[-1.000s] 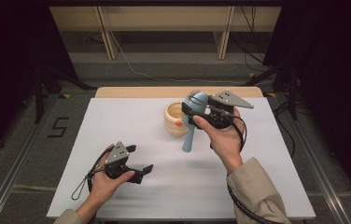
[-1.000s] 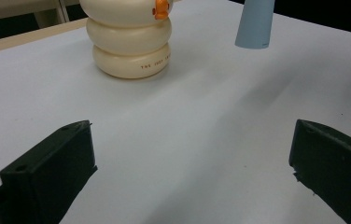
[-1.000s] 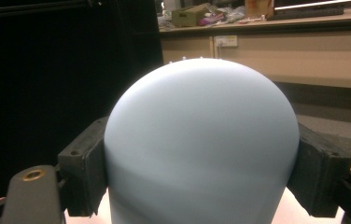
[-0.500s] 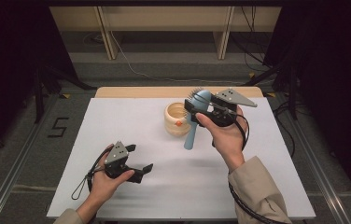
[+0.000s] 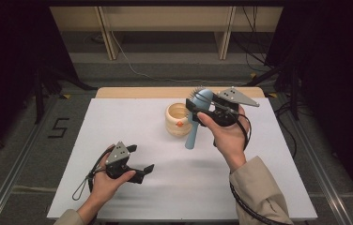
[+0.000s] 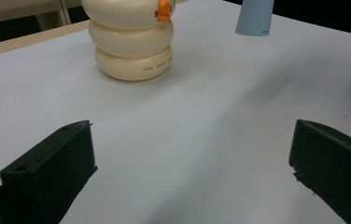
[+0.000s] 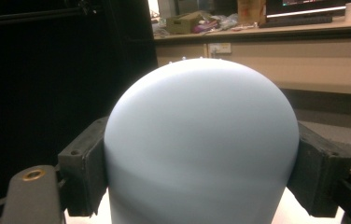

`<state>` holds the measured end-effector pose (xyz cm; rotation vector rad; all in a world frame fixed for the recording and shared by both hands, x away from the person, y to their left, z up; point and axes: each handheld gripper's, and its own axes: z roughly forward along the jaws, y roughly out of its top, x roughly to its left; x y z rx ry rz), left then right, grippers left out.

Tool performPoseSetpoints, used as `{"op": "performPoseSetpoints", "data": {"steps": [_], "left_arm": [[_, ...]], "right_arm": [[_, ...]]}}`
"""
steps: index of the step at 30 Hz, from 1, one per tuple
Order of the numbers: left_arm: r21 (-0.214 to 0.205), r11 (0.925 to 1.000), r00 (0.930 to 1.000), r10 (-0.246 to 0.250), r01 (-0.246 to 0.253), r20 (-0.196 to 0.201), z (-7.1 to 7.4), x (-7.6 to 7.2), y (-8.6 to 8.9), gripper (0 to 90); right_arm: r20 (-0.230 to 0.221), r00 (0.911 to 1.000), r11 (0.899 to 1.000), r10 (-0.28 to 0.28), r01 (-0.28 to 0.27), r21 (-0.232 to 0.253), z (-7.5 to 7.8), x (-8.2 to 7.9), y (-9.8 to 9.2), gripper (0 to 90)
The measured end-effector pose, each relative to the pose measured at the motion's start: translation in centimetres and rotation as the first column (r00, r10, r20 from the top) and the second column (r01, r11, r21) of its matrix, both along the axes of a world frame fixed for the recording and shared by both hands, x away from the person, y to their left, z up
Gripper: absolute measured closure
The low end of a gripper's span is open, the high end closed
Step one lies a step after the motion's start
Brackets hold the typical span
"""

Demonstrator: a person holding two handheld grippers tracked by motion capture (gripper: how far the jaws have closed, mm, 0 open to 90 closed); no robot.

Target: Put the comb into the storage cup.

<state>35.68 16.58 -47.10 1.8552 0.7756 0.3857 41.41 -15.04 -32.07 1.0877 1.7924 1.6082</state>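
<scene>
1. While the right gripper (image 5: 198,108) clamps the pale blue plastic hairbrush (image 5: 198,117) by its head, the handle hangs just beside the cream ribbed ceramic cup (image 5: 178,119).
2. Nearer the person than the cup, the left gripper (image 5: 142,171) rests wide open and empty on the white desk (image 5: 118,117).

From above your side, the high view is looking forward and down across the whole tabletop (image 5: 118,117). Your left gripper view is skimming low over that tabletop, facing the cream ringed pot (image 6: 131,42), which the high view is sharing. Your right gripper view is sitting close behind the blue brush head (image 7: 201,140), facing a far counter.
</scene>
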Motion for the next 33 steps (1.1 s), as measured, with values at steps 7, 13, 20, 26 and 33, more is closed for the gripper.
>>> {"op": "performPoseSetpoints", "data": {"steps": [7,13,20,26,33], "left_arm": [[0.0,1.0,1.0,0.004,-0.004,0.002,0.0,0.1,0.1,0.0],[0.003,1.0,1.0,0.003,-0.003,0.001,0.0,0.1,0.0,0.0],[0.001,1.0,1.0,0.005,-0.005,0.007,0.1,0.1,0.1,0.0],[-0.003,0.9999,0.9999,0.013,-0.013,0.006,0.1,0.1,0.2,0.0],[-0.004,0.9999,0.9998,0.014,-0.014,0.015,0.2,0.1,0.3,0.0]], "right_arm": [[0.003,1.0,1.0,-0.001,0.001,-0.004,0.1,0.0,0.1,20.1],[0.011,0.9999,1.0,-0.002,0.002,-0.01,0.1,0.1,0.4,20.1],[0.011,0.9999,1.0,0.0,0.001,-0.008,0.1,0.3,0.8,20.1],[0.013,0.9999,1.0,-0.003,0.003,-0.014,0.1,0.6,1.0,20.2],[0.017,0.9998,1.0,-0.007,0.007,-0.016,0.1,0.9,1.2,20.1]]}}
